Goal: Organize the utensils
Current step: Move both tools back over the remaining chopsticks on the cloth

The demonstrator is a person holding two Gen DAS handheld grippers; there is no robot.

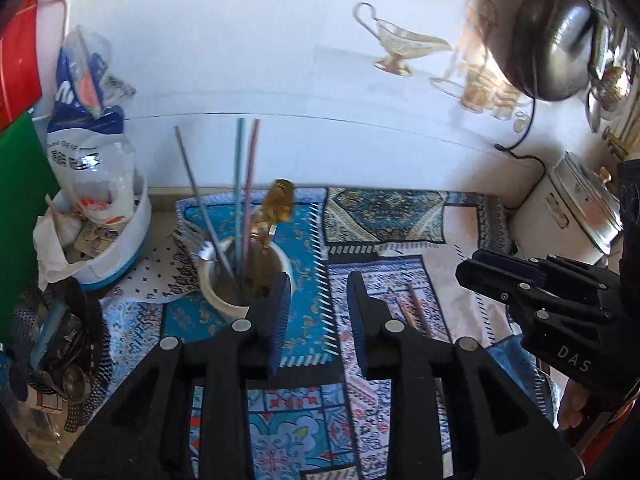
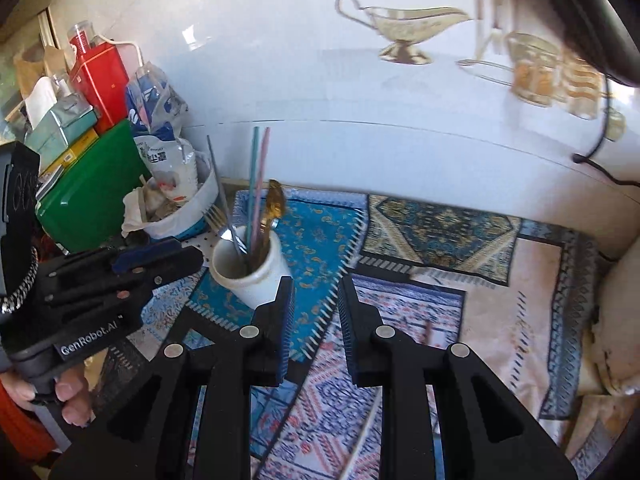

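Note:
A white cup (image 1: 232, 300) (image 2: 256, 276) stands on the patterned cloth and holds grey, blue and pink chopsticks (image 1: 239, 184) (image 2: 256, 184), a gold spoon (image 1: 278, 204) (image 2: 274, 204) and a fork (image 2: 218, 216). Two brown chopsticks (image 1: 416, 308) lie on the cloth just right of my left gripper's right finger. My left gripper (image 1: 318, 316) is open and empty, right of the cup and low over the cloth. My right gripper (image 2: 316, 320) is open and empty, just right of the cup. Each gripper shows in the other's view: the right (image 1: 532, 292), the left (image 2: 120, 276).
A white tub (image 1: 116, 248) with bags and paper stands left of the cup, next to green (image 2: 92, 200) and red (image 2: 100, 80) boxes. A perforated metal basket (image 1: 56, 360) sits at the left edge. A white appliance (image 1: 576, 212) and a hanging pan (image 1: 552, 40) are at the right.

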